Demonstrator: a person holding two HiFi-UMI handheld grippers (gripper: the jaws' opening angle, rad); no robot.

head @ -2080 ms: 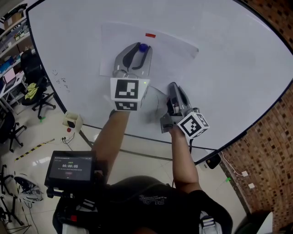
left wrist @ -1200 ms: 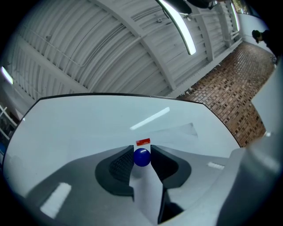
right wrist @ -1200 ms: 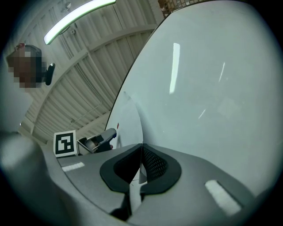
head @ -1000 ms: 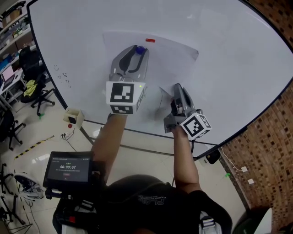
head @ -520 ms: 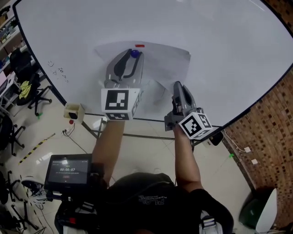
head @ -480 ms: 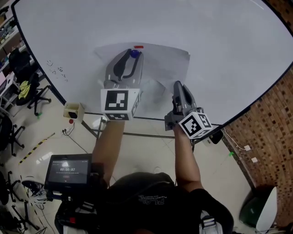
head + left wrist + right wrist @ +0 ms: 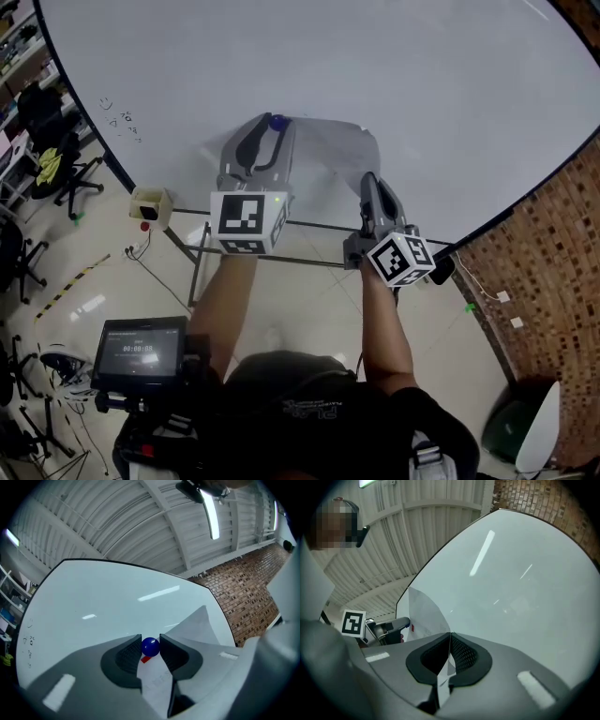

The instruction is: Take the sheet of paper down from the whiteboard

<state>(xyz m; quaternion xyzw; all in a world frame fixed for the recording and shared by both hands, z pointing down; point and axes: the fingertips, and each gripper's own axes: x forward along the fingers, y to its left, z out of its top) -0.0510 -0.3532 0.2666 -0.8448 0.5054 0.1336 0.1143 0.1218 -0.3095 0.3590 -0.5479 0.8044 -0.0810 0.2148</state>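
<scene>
The white sheet of paper (image 7: 339, 146) hangs off the whiteboard (image 7: 422, 84), held near the board's lower edge. My right gripper (image 7: 369, 180) is shut on the sheet's lower edge; in the right gripper view the paper (image 7: 423, 613) runs edge-on between the closed jaws of that gripper (image 7: 450, 637). My left gripper (image 7: 273, 128) is shut on a blue ball magnet (image 7: 277, 122) at the sheet's top left. In the left gripper view the magnet (image 7: 150, 646) sits pinched between the pads, with the paper (image 7: 157, 686) and its red mark (image 7: 146, 658) just below.
The whiteboard's metal stand (image 7: 202, 251) crosses below the grippers. A small white box (image 7: 150, 206) sits on the floor at left, with office chairs (image 7: 58, 173) beyond it. A brick wall (image 7: 539, 262) runs along the right. A screen (image 7: 139, 352) hangs at the person's chest.
Both grippers have come down together. The sheet has come down the board with them to its lower edge. The blue magnet stays in the left jaws.
</scene>
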